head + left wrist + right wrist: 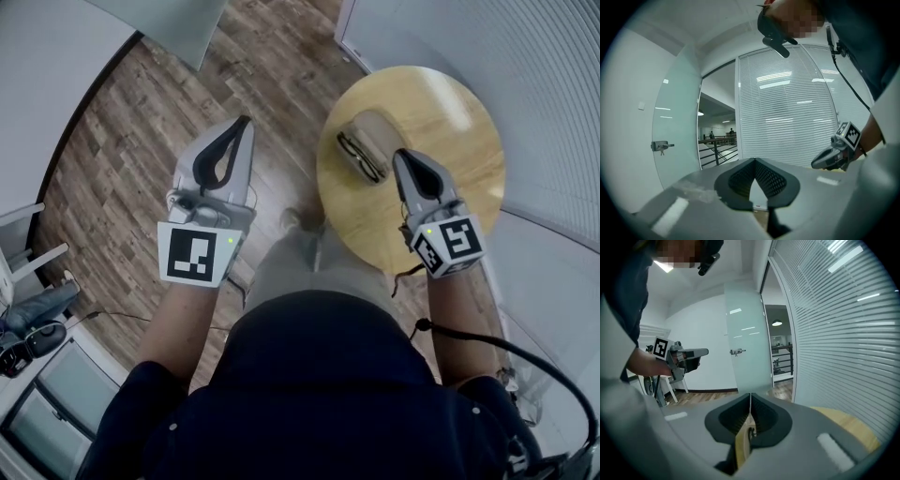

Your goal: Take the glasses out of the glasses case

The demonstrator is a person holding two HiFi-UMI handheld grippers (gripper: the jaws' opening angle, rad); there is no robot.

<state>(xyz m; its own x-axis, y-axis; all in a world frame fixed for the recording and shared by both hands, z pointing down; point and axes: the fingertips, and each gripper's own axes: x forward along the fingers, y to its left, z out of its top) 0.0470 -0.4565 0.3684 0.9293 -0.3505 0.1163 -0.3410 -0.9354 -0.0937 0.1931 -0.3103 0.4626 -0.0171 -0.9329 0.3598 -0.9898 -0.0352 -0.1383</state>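
Observation:
On the round wooden table (459, 122) lies a beige glasses case (373, 131). Dark-framed glasses (356, 157) lie along its near-left side; whether they rest inside it is unclear. My right gripper (401, 156) hovers just right of the case, its jaws shut with nothing between them (750, 395). My left gripper (246, 122) is held over the wooden floor, left of the table, jaws also shut and empty (753, 160). The left gripper view looks at the blinds and shows the right gripper (832, 157); neither gripper view shows the case clearly.
A white blinds wall (525, 47) curves round the table's far and right sides. A frosted glass door (745, 343) stands beyond. White chair legs (28, 253) and dark gear sit at the far left. A black cable (525, 352) trails from my right arm.

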